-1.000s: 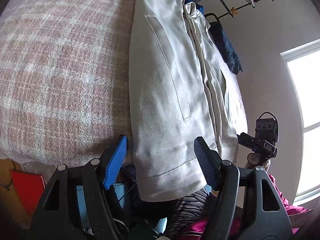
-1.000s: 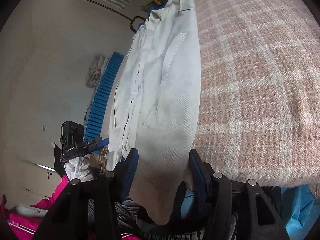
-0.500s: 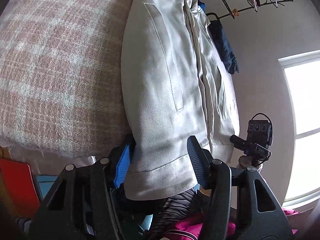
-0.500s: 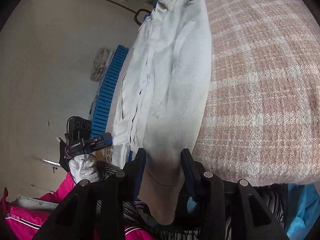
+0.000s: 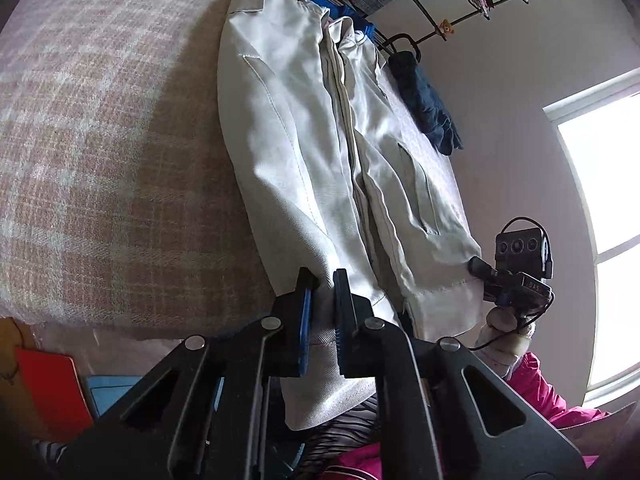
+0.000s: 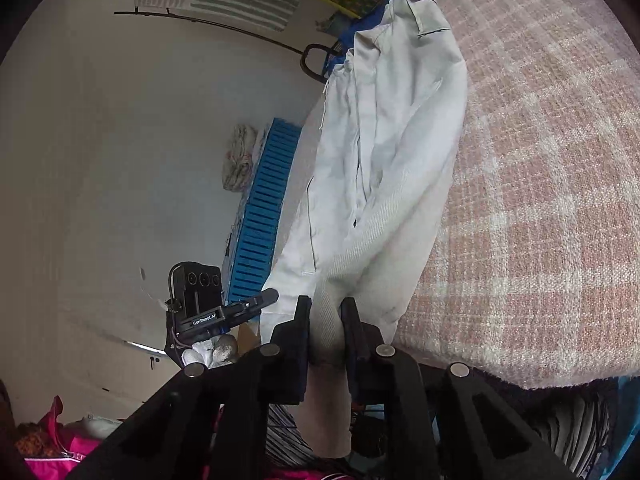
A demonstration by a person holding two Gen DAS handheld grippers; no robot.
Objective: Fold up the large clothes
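A pale cream jacket (image 5: 288, 140) lies lengthwise on the bed's pink plaid blanket (image 5: 100, 160), and its near end hangs over the bed edge. My left gripper (image 5: 323, 280) is closing and its blue pads pinch the jacket's left near end, just above the stitched band. In the right wrist view the same jacket (image 6: 400, 140) runs away from me. My right gripper (image 6: 326, 308) is closing too, with a fold of the jacket's right near end squeezed between its pads. Each gripper shows in the other's view: the right gripper (image 5: 478, 266) at the jacket's hem corner, the left gripper (image 6: 270, 295) likewise.
Below the bed edge lie striped cloth (image 5: 344, 428) and a pink garment (image 5: 540, 392). A red flat object (image 5: 44, 392) lies lower left. A dark blue garment (image 5: 424, 104) hangs by the wall and a bright window (image 5: 600, 200) is to the right. A blue slatted crate (image 6: 264, 208) stands beside the bed.
Both grippers went from wide open around the jacket's near end to pinched tight on it. Both have risen a little, lifting and bunching the fabric.
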